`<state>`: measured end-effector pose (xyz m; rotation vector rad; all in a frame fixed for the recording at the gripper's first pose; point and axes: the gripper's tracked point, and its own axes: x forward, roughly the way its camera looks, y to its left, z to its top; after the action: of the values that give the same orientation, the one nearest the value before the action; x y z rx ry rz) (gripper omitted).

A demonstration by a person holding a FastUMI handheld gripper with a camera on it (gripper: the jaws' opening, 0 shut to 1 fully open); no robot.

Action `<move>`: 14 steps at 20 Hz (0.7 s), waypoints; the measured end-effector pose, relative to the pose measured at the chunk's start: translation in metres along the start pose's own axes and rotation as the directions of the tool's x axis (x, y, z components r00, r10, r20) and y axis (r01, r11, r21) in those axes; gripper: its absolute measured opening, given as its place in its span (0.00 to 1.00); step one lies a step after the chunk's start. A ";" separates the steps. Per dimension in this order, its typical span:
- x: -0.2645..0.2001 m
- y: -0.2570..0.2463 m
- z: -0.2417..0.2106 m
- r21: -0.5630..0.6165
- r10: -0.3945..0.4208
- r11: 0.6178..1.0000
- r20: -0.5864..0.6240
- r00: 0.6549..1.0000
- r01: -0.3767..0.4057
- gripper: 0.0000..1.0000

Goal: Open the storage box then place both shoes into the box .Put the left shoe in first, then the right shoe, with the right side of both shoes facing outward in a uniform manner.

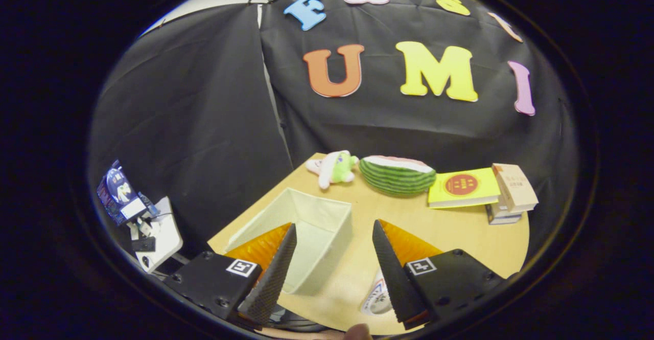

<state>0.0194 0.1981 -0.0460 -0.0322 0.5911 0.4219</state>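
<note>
One storage box (306,227) open, two fingers (276,273) apart, holding nothing.

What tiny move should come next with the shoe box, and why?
Probably lower the hand-held gripper toward the shoe peeking out beside the right finger. The fabric box already stands open on the table with nothing visible inside, and the fingers are spread and holding nothing.

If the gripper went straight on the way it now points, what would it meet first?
Probably the cream storage box: its near corner sits between the open fingers of the gripper, which hold nothing. Depth is unclear; if it passes above the box, the watermelon toy beyond lies next in line.
</note>
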 end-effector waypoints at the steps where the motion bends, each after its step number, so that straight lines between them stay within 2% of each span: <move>1: -0.003 -0.020 -0.010 0.003 -0.029 1.000 -0.014 0.999 0.029 0.91; 4: -0.004 -0.071 -0.050 -0.008 -0.107 0.994 -0.084 0.991 0.107 0.91; 6: 0.004 -0.095 -0.087 0.004 -0.119 0.993 -0.175 0.977 0.122 0.91; 11: 0.029 -0.108 -0.158 0.142 -0.037 0.985 -0.356 0.934 0.093 0.91; 14: 0.050 -0.117 -0.189 0.188 -0.012 0.976 -0.447 0.894 0.107 0.91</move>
<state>0.0022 0.0819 -0.2417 0.0555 1.0831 0.2898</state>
